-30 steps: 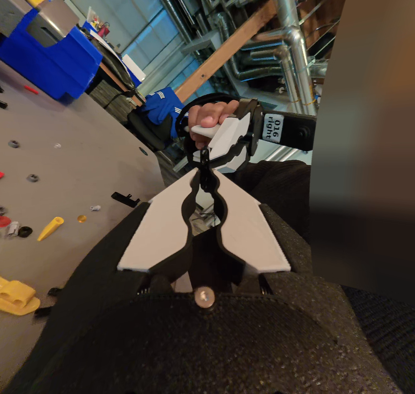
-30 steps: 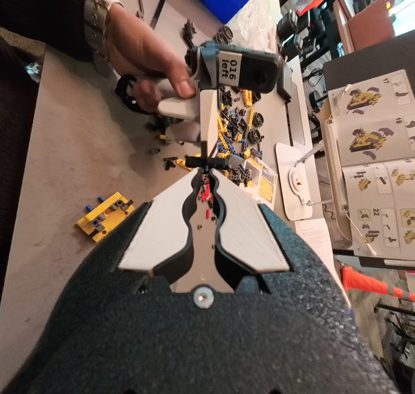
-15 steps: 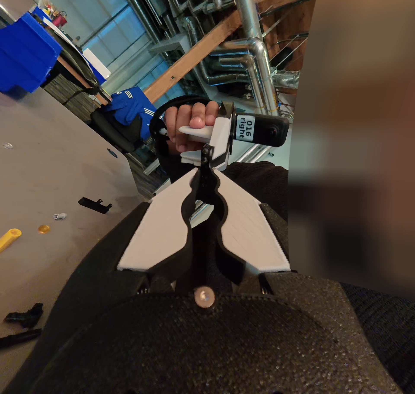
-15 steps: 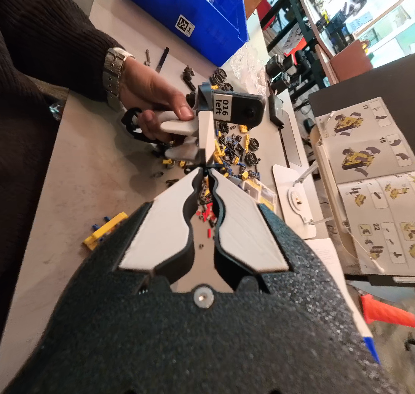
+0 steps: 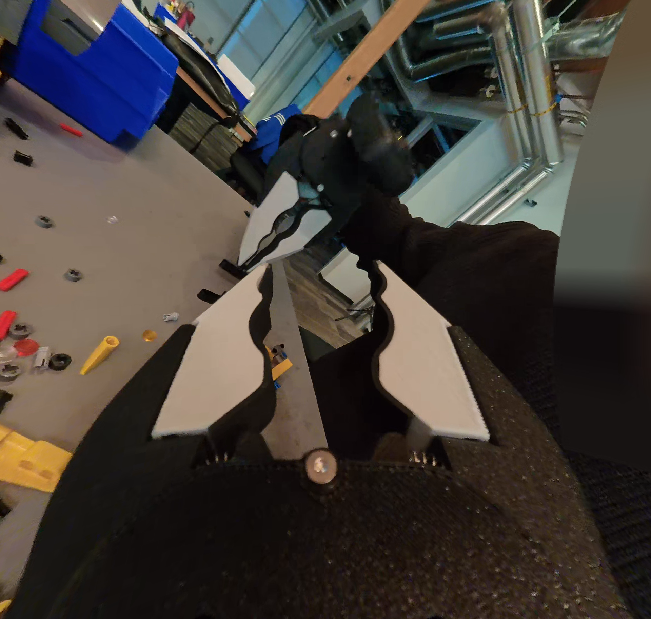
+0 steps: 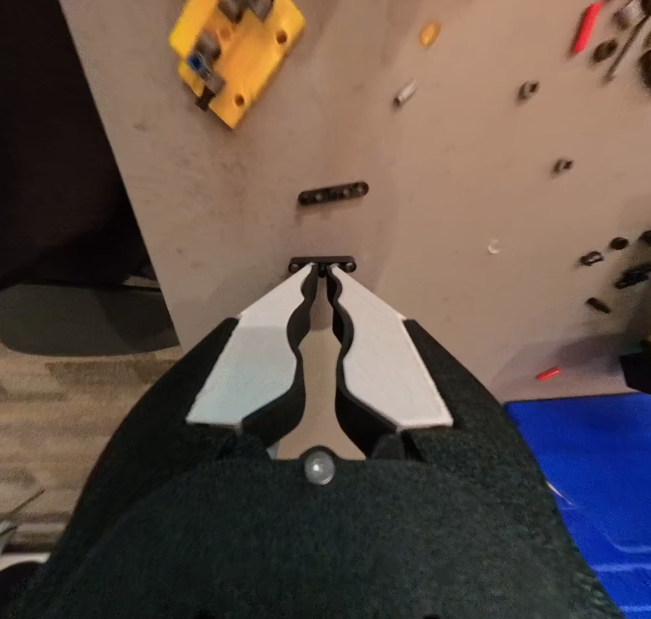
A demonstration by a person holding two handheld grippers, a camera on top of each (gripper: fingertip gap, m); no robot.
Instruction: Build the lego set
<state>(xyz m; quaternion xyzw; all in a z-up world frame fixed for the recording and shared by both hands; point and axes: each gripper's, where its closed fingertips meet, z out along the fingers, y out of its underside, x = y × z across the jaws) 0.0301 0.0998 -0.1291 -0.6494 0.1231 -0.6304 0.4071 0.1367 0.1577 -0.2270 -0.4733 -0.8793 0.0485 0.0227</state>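
Note:
My right gripper [image 6: 321, 268] is shut on a short black beam [image 6: 343, 263], which it holds crosswise at its fingertips just above the grey table [image 6: 440, 197]. A second black beam with holes [image 6: 333, 193] lies on the table just beyond it. A yellow plate with grey and blue pins [image 6: 243, 49] lies farther off, near the table edge. My left gripper [image 5: 322, 267] is open and empty, above the table edge. In the left wrist view the right gripper [image 5: 246, 263] is close ahead, pointing down to the table [image 5: 141, 214].
Loose black, red and grey parts lie scattered [image 6: 599, 49] on the table. A blue bin [image 6: 581, 496] stands at the lower right of the right wrist view, and a blue bin [image 5: 88, 73] shows in the left wrist view. A yellow cone [image 5: 100, 353] and a yellow block [image 5: 24, 461] lie on the left. Tip to tip, the grippers are about 15 cm apart. From my left tips it is roughly 10 cm to the yellow cone [image 5: 100, 353]; from my right, 15 cm.
Both grippers held the black beam together before. My left gripper has opened and let it go. My right gripper kept it and swung down towards the table.

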